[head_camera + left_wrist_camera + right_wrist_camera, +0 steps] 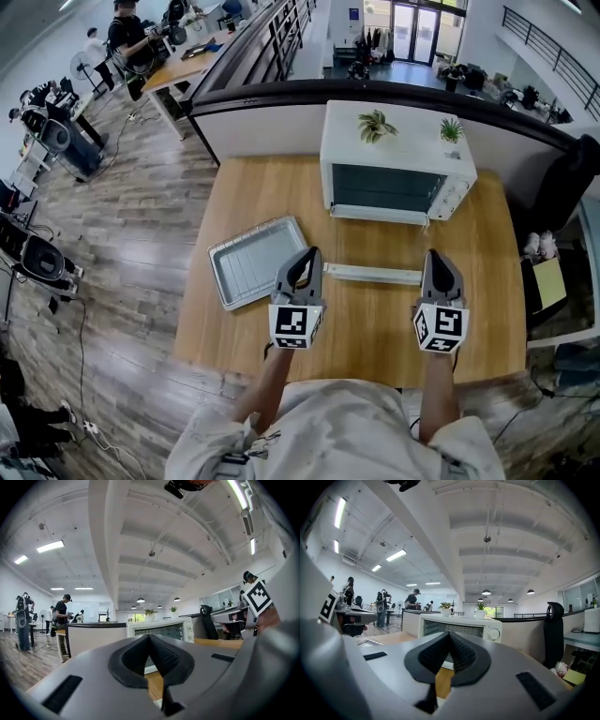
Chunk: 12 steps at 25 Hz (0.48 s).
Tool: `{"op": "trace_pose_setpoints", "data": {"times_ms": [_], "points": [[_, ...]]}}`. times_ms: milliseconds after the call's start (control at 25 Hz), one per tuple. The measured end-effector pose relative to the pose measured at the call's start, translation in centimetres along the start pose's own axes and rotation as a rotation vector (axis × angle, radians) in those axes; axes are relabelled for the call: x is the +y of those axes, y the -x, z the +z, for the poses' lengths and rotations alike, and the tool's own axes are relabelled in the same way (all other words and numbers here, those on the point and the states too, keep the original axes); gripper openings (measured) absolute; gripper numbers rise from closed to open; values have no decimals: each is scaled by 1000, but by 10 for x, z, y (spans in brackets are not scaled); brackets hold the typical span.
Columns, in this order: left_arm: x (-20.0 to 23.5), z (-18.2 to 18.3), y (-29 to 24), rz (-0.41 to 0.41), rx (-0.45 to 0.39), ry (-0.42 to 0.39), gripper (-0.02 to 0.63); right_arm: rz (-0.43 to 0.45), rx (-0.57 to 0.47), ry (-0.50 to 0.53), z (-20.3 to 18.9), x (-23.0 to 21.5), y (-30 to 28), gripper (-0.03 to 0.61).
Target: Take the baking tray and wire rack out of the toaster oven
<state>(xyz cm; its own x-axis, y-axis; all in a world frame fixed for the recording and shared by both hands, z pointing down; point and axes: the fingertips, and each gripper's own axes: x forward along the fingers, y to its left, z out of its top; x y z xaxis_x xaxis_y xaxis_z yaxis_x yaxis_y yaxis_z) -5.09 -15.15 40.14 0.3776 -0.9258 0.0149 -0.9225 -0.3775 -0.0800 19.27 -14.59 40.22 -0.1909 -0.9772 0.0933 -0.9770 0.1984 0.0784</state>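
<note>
Left tongs (307,255) and right tongs (439,255) are both closed with nothing between them, pointing toward the toaster oven (396,173) standing ahead of both; baking tray (256,262) lies flat on the desk (366,342) just left of the left tongs; narrow pale bar (372,274) lies on the desk between the two tips.

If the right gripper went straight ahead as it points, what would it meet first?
Probably the toaster oven, at its closed door: the right gripper, shut and empty, points level at it, with nothing in between that shows.
</note>
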Motion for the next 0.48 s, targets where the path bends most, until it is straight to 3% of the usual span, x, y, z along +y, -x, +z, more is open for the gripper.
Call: {"op": "trace_pose_setpoints", "data": {"times_ms": [480], "points": [[5, -3, 2, -7, -3, 28, 14, 19, 17, 5, -3, 10, -5, 21]]}}
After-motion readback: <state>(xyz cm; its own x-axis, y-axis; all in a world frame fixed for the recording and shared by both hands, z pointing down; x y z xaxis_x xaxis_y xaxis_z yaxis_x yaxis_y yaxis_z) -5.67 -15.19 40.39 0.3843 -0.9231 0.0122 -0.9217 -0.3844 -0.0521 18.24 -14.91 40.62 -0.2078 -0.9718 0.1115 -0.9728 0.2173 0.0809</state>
